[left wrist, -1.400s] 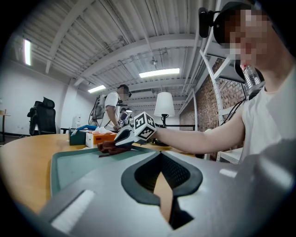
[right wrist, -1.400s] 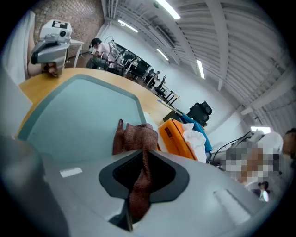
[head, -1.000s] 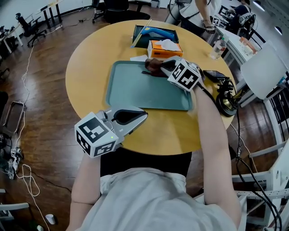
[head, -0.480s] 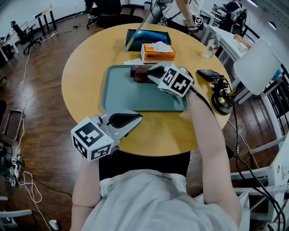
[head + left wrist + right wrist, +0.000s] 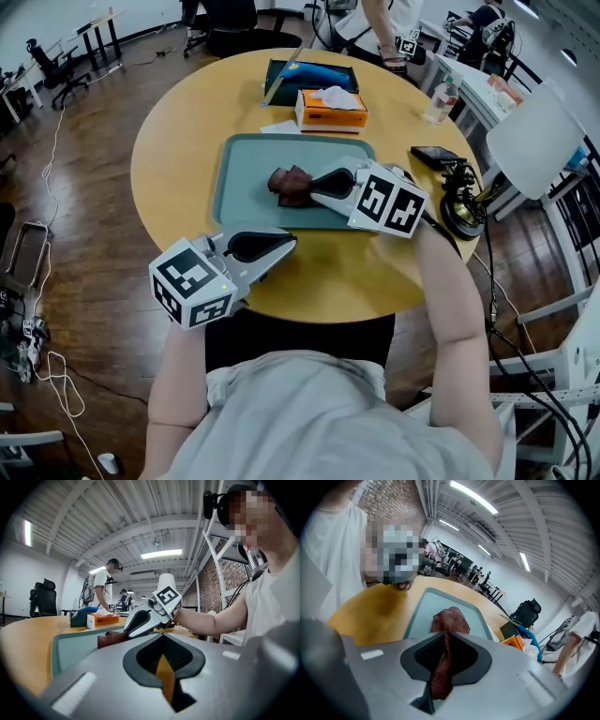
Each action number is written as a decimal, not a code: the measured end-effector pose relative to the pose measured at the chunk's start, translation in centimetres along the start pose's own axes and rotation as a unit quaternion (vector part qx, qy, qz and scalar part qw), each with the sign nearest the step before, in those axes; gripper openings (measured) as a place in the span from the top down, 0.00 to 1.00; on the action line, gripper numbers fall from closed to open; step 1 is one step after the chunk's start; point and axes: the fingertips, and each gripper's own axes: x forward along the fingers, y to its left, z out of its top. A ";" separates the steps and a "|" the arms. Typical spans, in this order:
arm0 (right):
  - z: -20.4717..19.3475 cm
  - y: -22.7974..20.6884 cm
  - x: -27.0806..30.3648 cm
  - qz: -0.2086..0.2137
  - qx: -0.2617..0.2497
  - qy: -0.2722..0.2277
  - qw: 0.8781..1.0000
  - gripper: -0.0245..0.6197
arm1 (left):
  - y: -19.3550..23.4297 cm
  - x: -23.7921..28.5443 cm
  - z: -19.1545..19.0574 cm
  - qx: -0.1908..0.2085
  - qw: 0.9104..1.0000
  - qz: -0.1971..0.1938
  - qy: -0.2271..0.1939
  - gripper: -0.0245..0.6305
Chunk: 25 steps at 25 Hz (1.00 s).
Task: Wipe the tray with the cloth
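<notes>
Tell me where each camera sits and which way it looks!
Head view: on the person's head, looking down at table, tray, both tools, both arms.
Left gripper view: on the left tool, looking along its shut jaws over the tray; right arm shows.
Right gripper view: on the right tool, looking along jaws clamping the cloth; shirt shows.
Shared: tray and cloth.

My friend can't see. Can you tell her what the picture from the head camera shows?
A person's right gripper holds a brown cloth on a green tray on a round yellow table. The left gripper hovers empty over the table's near edge, and an orange tissue box sits behind the tray.
</notes>
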 end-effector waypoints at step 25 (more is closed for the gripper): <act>0.4 -3.7 3.6 -0.008 0.009 0.005 1.000 0.89 | -0.1 0.1 0.1 0.003 1.000 0.000 -0.002 0.96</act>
